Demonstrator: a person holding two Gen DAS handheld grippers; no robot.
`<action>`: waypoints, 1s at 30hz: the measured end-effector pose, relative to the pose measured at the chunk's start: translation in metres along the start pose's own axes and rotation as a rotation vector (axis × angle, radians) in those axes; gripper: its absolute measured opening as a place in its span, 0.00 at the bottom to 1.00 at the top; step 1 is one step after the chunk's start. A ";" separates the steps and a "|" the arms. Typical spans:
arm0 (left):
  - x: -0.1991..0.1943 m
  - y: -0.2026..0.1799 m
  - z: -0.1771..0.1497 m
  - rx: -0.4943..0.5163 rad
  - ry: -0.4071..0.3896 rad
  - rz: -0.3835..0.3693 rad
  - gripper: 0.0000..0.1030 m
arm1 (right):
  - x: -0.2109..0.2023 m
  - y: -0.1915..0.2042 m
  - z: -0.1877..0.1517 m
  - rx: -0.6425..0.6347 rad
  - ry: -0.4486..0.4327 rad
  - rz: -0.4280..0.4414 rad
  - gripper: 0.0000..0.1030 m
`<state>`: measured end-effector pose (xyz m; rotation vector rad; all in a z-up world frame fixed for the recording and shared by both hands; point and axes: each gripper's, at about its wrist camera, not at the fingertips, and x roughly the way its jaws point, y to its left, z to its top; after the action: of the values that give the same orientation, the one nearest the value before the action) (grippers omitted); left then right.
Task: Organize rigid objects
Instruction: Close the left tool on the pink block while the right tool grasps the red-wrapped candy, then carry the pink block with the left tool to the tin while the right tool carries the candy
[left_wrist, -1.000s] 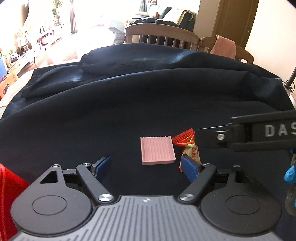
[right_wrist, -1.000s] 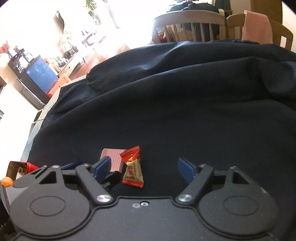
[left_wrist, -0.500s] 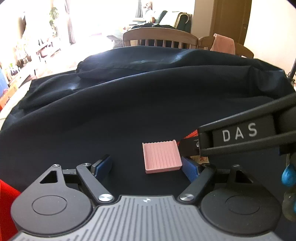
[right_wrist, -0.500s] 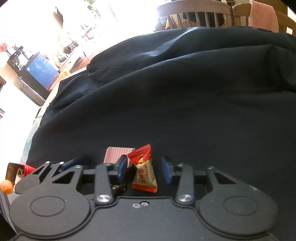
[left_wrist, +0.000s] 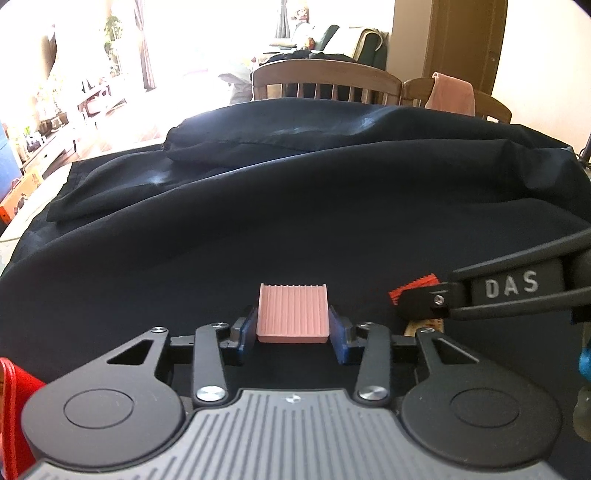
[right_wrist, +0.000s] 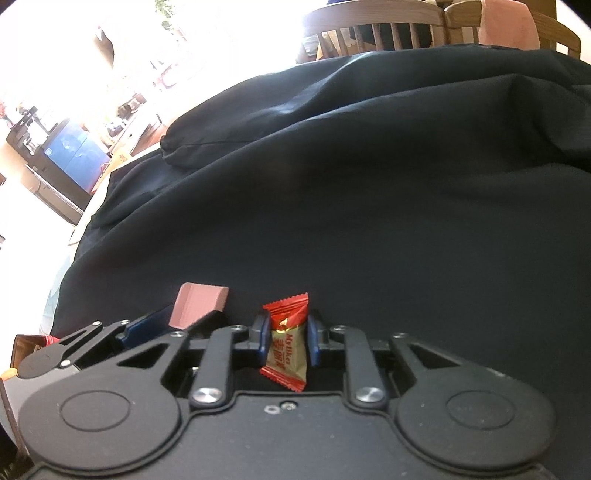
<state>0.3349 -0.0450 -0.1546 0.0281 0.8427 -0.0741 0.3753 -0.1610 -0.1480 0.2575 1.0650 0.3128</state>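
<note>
Closing left tool (left_wrist: 291, 332) pinches pink ribbed block (left_wrist: 292, 314); closing right tool (right_wrist: 286, 338) squeezes candy wrapper (right_wrist: 286, 347). Risk: slick wrapper slipping between pads.

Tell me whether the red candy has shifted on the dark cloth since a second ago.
Cannot tell. In the right wrist view the red candy now sits between the closing right gripper, but the plain dark cloth gives no fixed mark.

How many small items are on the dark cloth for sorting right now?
2. The pink ribbed block sits between the closing left gripper pads; the red wrapped candy sits between the closing right gripper pads, just right of the block. Others may be hidden.
</note>
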 end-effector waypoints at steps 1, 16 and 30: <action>-0.001 0.001 -0.001 -0.003 0.002 -0.002 0.39 | -0.001 0.000 -0.001 0.004 0.000 -0.002 0.18; -0.040 0.006 -0.010 -0.035 0.025 0.008 0.39 | -0.032 -0.002 -0.029 0.052 -0.011 0.006 0.17; -0.106 0.025 -0.028 -0.076 0.016 0.019 0.39 | -0.085 0.027 -0.057 0.031 -0.050 0.059 0.17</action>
<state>0.2457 -0.0125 -0.0944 -0.0345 0.8607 -0.0245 0.2833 -0.1645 -0.0956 0.3229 1.0150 0.3413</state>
